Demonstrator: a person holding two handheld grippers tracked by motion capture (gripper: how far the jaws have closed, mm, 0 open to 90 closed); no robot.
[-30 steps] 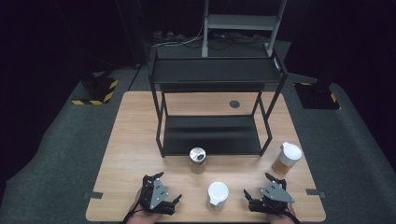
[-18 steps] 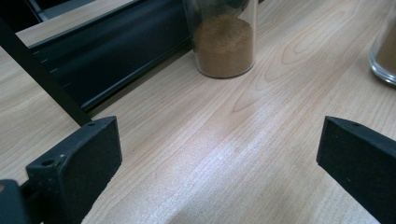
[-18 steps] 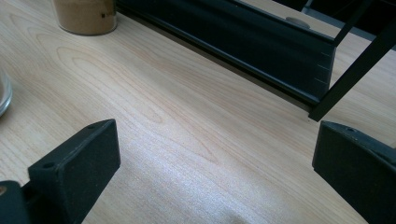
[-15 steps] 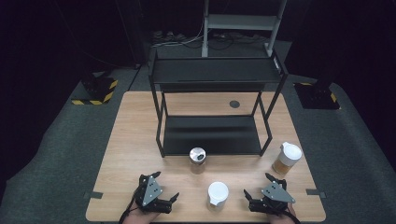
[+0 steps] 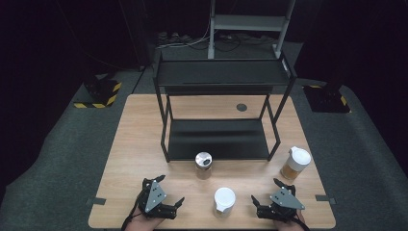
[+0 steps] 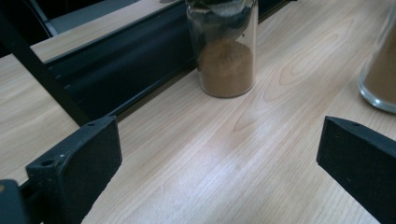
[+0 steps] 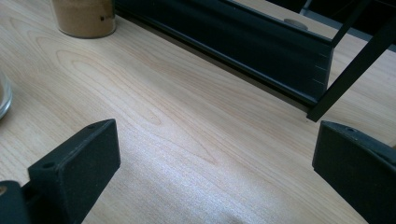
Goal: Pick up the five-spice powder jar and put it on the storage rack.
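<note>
Nearest the person, the left gripper and the right gripper sit low at the table's front edge, each with its jaws spread wide and nothing between them. Between the 2 grippers stands a white-lidded jar, just beside both but touching neither. A little farther off, the silver-capped jar of brown powder stands upright just in front of the black rack's lower shelf, and in the left gripper view it lies straight ahead of the open jaws. To the right, a third jar with a white lid stands near the rack's front leg. This looks like the approach before a first pick; the next move likely calls for carrying the left gripper forward until its jaws straddle the silver-capped jar, then closing squarely on the glass.
</note>
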